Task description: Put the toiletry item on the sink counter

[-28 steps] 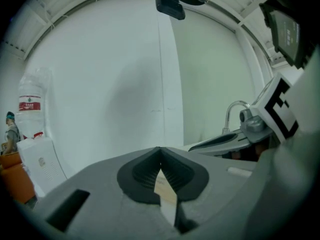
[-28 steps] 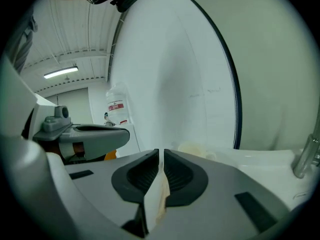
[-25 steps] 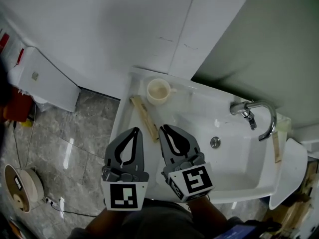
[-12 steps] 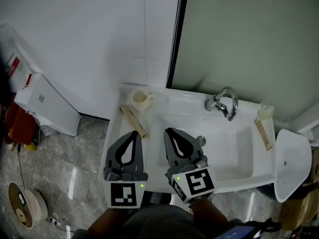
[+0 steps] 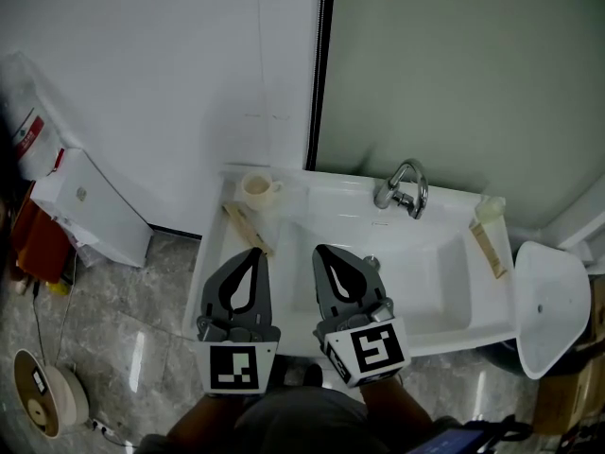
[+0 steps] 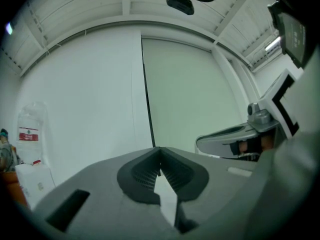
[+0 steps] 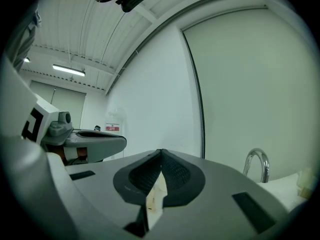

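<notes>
Grippers sit nearest, side by side close to the body over the front edge of the sink. The left gripper (image 5: 253,253) has its jaws pressed together at the tips with nothing between them, and its own view shows only white wall beyond. The right gripper (image 5: 319,251) is likewise clenched and empty, its tips meeting over the near edge of the basin (image 5: 425,282). Each carries its marker cube toward the person. Just past the left gripper's tips, a tan pack (image 5: 248,228) lies flat and aslant on the counter (image 5: 444,337), on the strip left of the basin. Beyond it, near the back left corner, stands a cream cup (image 5: 257,187), close to the pack's far end, though contact between them cannot be made out. On the strip right of the basin lies another pack (image 5: 488,247), well apart from both grippers, with a pale tube (image 5: 490,208) at its far end. Which of these is the toiletry item meant cannot be told; both already rest on the counter. A chrome tap (image 5: 402,189) rises at the back edge, in the middle. Behind it stands a greenish panel (image 5: 454,74) beside the white wall (image 5: 161,64). Off to the right is a toilet (image 5: 548,305); on the floor to the left stands a white box (image 5: 90,206).
</notes>
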Tool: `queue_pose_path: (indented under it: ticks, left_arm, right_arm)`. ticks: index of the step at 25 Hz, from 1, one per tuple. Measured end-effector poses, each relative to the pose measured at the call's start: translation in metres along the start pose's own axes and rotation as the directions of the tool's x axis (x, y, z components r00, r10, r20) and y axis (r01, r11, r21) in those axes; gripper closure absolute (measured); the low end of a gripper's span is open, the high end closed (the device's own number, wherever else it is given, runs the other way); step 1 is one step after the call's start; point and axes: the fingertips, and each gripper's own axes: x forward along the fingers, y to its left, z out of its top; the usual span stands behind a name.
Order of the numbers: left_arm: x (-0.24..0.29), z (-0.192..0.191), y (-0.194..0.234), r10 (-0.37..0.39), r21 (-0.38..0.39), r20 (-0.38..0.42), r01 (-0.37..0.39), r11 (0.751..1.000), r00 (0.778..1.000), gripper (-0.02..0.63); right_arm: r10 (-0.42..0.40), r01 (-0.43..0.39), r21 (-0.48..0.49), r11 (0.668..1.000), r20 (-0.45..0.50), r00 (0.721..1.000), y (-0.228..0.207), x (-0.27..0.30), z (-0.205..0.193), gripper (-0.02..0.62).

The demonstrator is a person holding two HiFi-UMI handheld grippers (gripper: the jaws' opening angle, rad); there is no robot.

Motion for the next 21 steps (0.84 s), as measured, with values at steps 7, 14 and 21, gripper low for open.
queue_pose_path:
  ticks: [7,14,21]
  left_arm:
    - [-0.0031,0.0042,-0.0024,-0.006,0.012,0.007,0.006,1.0,1.0,0.595]
    - [-0.0036,0.0038,-0.0012,-0.003,0.019,0.005,0.003,1.0,1.0,0.595]
    - [-0.0015,0.0027,-0.0019,0.001,0.015,0.008,-0.002,1.0,1.0,0.595]
  right_arm:
    - [-0.009,0.009,-0.013,1.0,0.01,1.0,0.0001,-0.0056,0.002,0.581]
    - [-0.007,0.007,-0.014,1.0,0.015,1.0,0.0009,-0.0046,0.003,0.581]
    - [-0.009,0.009,-0.017,1.0,0.012,1.0,-0.0035,-0.0039,0.0012,0.581]
